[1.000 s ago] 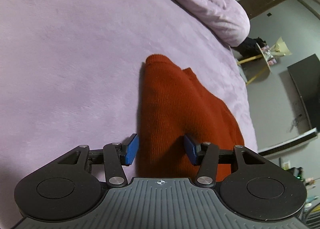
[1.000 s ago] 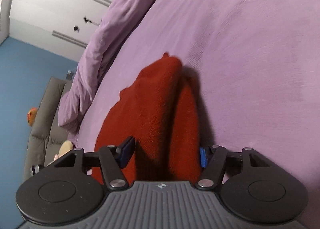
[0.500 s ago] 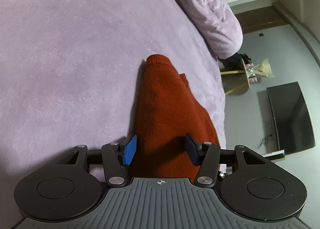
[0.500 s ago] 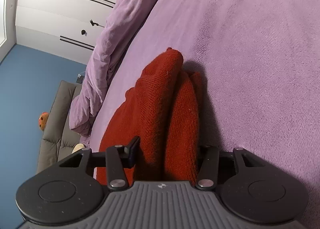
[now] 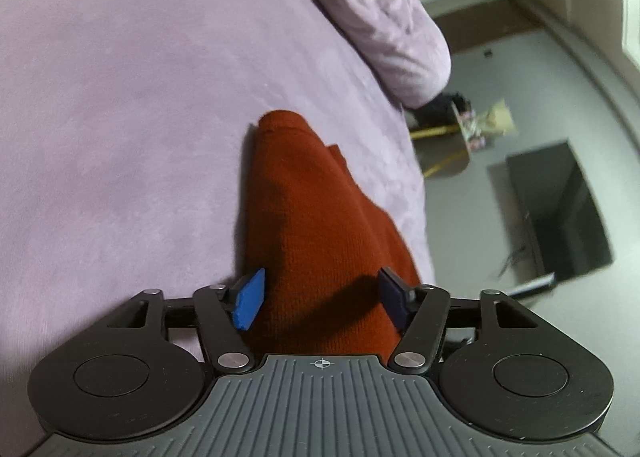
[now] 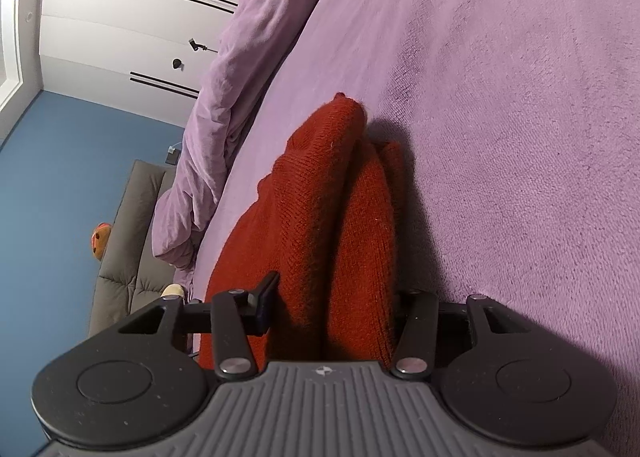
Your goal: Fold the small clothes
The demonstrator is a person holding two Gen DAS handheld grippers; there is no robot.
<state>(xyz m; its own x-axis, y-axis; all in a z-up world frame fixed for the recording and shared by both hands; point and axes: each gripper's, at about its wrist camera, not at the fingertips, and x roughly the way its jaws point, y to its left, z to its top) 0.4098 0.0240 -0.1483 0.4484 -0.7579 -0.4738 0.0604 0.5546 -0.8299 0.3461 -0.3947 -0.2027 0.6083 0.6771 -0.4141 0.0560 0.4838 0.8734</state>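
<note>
**Rust-red knit garment folded on the lilac bed cover**

A small knitted garment [image 5: 320, 225] of rust-red wool is seen lying on a lilac plush bed cover [image 5: 120, 117]. It has been folded into a long, narrow bundle that tapers to a rounded far end. In the right wrist view the same garment [image 6: 320, 217] is shown as several stacked layers: a thick rolled fold on top, with two narrower folds tucked beside it on the right. A fine ribbed knit texture can be made out. Its near end is hidden from both views.
</note>
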